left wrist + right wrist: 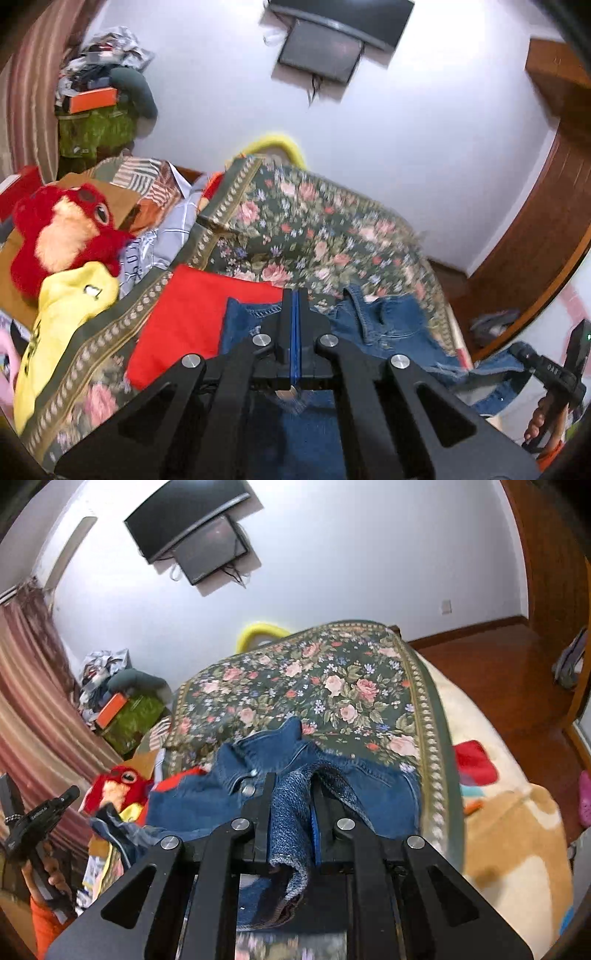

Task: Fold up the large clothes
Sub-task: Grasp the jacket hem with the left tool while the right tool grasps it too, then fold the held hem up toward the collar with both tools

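Left gripper [295, 295] jaws pressed together, only thin blue strip showing between pads. Blue jeans [388, 321] spread beneath and ahead of gripper, lying on floral bedspread [314, 221]; whether denim is pinched cannot be told. Red cloth [184, 317] just left of jeans, touching them. Yellow garment [62, 317] and red plush toy [59, 236] further left. Right gripper [565, 365] at far right edge, hand [546, 417] on its handle (jaws hidden). Two dark screens [325, 48] on white wall.

Blue jeans [373, 794], floral bedspread [332, 679]
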